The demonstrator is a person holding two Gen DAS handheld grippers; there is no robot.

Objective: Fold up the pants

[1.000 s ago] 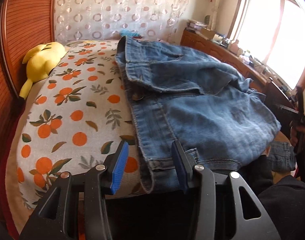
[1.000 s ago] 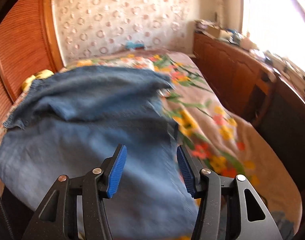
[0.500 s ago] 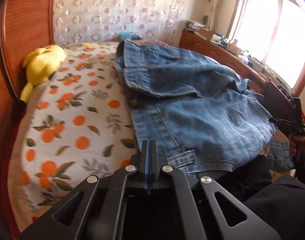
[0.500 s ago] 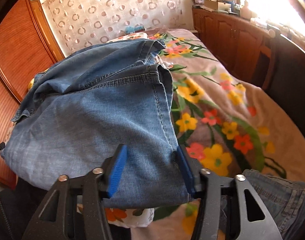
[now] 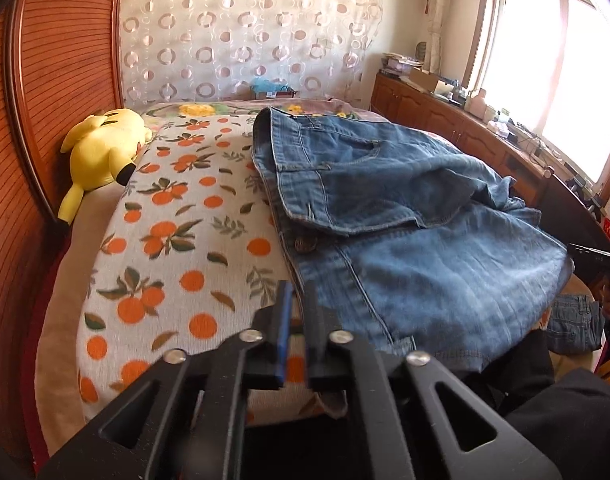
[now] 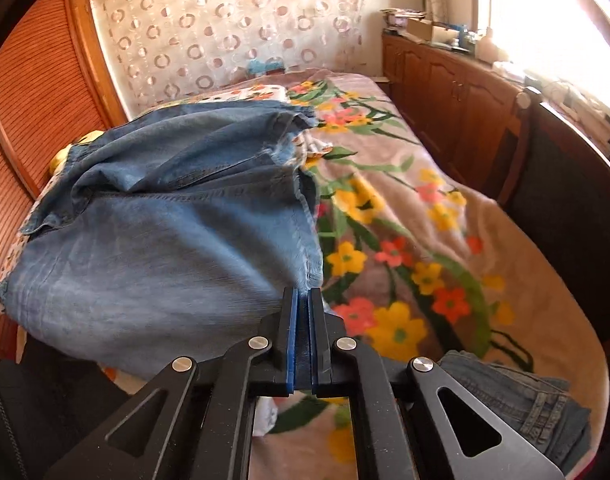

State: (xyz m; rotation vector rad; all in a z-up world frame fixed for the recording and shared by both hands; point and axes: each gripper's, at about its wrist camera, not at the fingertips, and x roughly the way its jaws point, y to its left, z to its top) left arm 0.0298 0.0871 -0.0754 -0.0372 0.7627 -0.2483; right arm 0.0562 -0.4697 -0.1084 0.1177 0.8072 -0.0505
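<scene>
A pair of blue jeans (image 5: 405, 216) lies folded over on the bed, waistband toward the far end; it also shows in the right wrist view (image 6: 173, 220). My left gripper (image 5: 299, 300) is at the near left edge of the jeans, its jaws nearly closed on the denim edge. My right gripper (image 6: 304, 300) is shut on the near right corner of the jeans. The other gripper shows at the right edge of the left wrist view (image 5: 609, 256).
An orange-print blanket (image 5: 177, 240) covers the left of the bed, a floral blanket (image 6: 417, 240) the right. A yellow plush toy (image 5: 105, 144) lies by the wooden headboard. More jeans (image 6: 521, 396) lie at the near bed corner. Wooden cabinets (image 6: 445, 80) stand under the window.
Both grippers were open a second ago. The left one closed at the jeans' near left edge; the right one closed on the near right corner in the last half second.
</scene>
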